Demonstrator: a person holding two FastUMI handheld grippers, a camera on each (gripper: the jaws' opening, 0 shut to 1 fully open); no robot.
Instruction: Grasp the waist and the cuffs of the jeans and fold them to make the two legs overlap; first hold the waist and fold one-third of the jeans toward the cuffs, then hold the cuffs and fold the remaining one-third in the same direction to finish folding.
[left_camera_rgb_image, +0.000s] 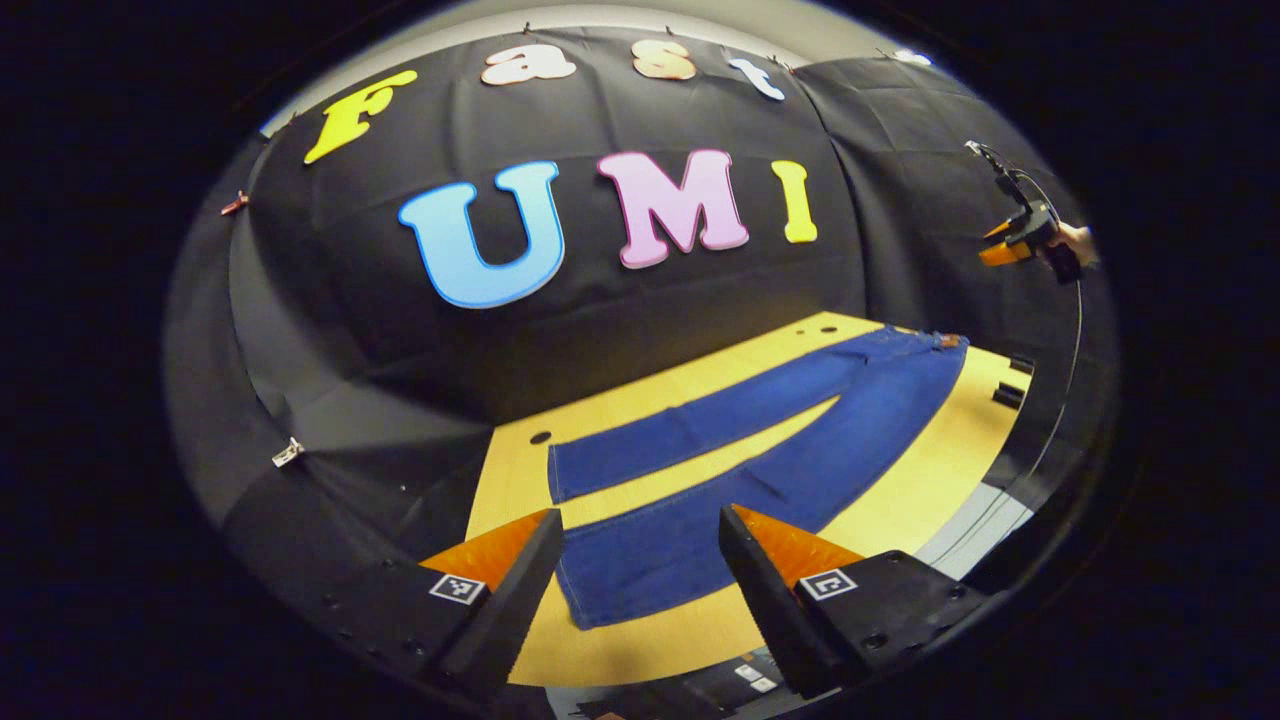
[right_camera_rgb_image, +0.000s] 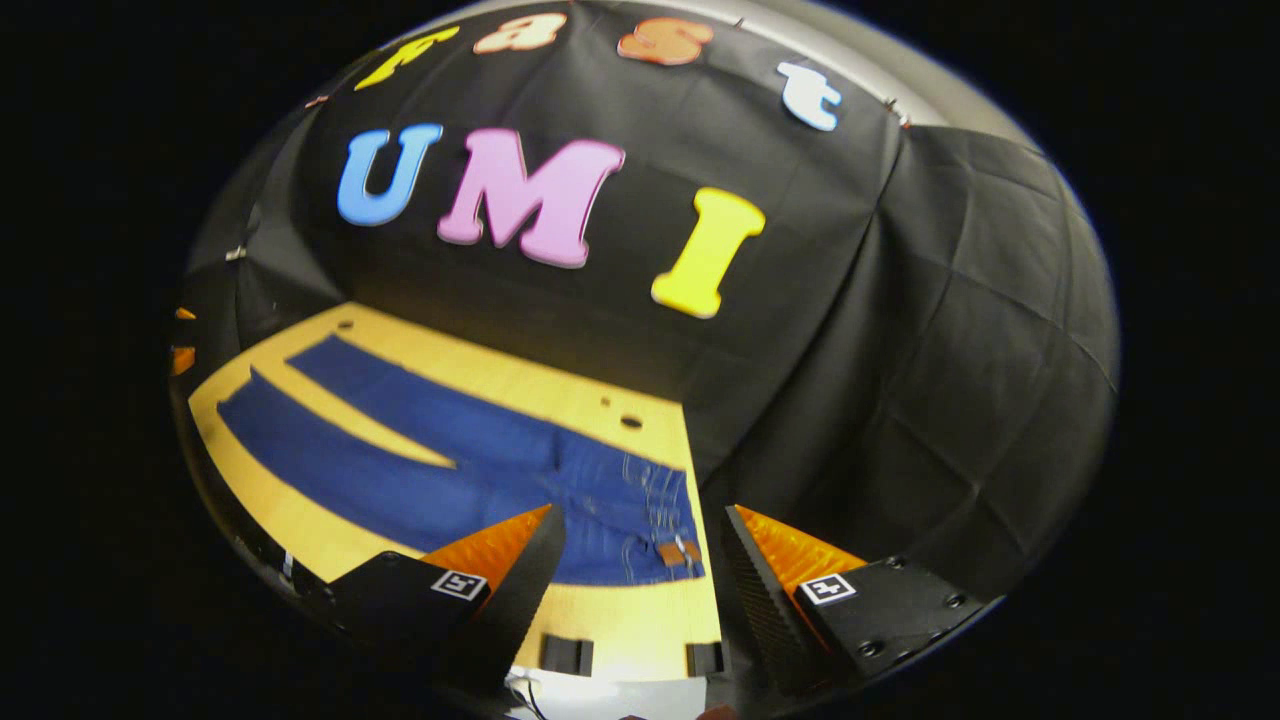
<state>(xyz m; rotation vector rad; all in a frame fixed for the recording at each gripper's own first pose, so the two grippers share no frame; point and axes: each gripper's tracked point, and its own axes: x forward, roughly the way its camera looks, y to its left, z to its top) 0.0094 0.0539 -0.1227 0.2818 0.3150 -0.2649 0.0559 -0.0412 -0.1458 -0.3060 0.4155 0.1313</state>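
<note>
Dark blue denim jeans (left_camera_rgb_image: 760, 470) lie flat on the pale wooden surface (left_camera_rgb_image: 900, 500), legs spread apart. Left gripper (left_camera_rgb_image: 640, 560) hovers over the cuffs at six o'clock, jaws apart; right gripper (right_camera_rgb_image: 640, 560) gapes above the waist.

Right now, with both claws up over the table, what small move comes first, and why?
Probably lower both claws to the near edge: the left claw to the near leg's cuff, the right claw to the waist. The blue denim jeans lie flat on the yellow wooden table, legs apart, and both claws hang open, holding nothing.
</note>
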